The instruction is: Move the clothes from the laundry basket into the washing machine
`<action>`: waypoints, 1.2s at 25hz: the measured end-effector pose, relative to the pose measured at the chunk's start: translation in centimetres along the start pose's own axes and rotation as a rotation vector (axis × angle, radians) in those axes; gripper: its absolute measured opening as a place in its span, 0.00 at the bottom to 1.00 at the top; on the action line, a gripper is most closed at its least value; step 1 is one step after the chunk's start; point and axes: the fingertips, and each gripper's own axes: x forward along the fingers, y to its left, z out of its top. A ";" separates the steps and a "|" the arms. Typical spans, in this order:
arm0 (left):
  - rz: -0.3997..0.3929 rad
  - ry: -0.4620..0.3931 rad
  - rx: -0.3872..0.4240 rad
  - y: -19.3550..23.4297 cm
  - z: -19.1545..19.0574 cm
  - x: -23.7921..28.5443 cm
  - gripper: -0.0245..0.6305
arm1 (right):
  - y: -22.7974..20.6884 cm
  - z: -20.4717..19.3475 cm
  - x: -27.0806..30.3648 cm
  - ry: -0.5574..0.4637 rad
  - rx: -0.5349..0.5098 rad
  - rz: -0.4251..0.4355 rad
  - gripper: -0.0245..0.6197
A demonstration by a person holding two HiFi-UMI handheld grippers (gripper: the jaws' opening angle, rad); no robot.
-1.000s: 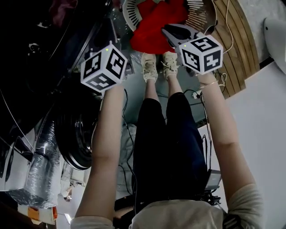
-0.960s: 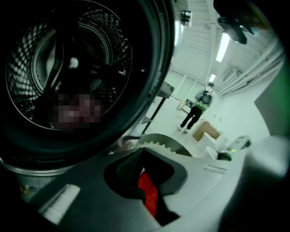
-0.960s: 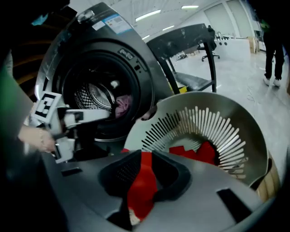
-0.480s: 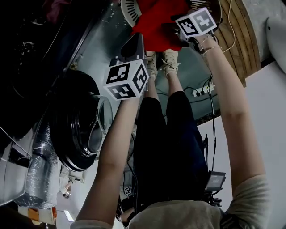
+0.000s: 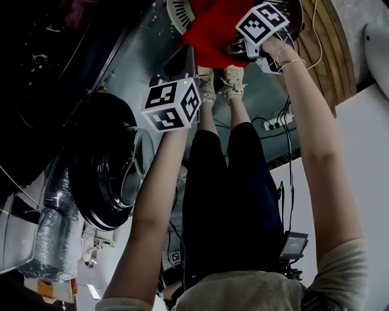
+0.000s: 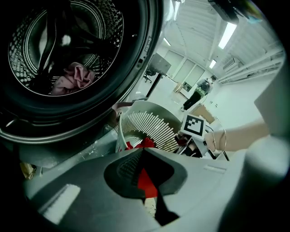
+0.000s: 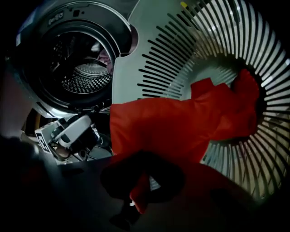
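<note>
A red cloth (image 5: 209,30) lies in the white slatted laundry basket (image 5: 176,13) at the top of the head view. My right gripper (image 5: 236,46) is down in the basket, its jaws closing with a fold of the red cloth (image 7: 172,122) pinched between them. My left gripper (image 5: 180,61) hangs shut and empty between the basket and the washing machine, short of the basket's rim (image 6: 145,118). The machine's drum (image 6: 68,54) stands open with a pink cloth (image 6: 74,77) inside. The right gripper's marker cube (image 6: 195,126) shows beyond the basket.
The round machine door (image 5: 103,170) hangs open at the left. A person's legs and shoes (image 5: 219,85) stand beside the basket. A ribbed hose (image 5: 51,231) and a power strip with cables (image 5: 276,124) lie on the floor. Wooden boards (image 5: 319,54) are at the right.
The right gripper has dropped into the basket and closed on the red cloth. The left gripper swung from the machine side toward the basket, then held still.
</note>
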 end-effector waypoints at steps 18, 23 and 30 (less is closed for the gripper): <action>-0.193 0.035 0.463 -8.2 0.1 1.4 0.57 | 14.9 2.9 -10.9 -0.579 -0.332 0.108 0.06; -0.131 -0.083 0.445 -7.8 3.6 0.4 0.14 | 18.1 3.8 -12.3 -0.657 -0.420 0.150 0.06; 0.052 -0.129 0.279 -2.0 5.0 -2.9 0.12 | 12.2 3.8 -11.4 -0.674 -0.456 -0.110 0.06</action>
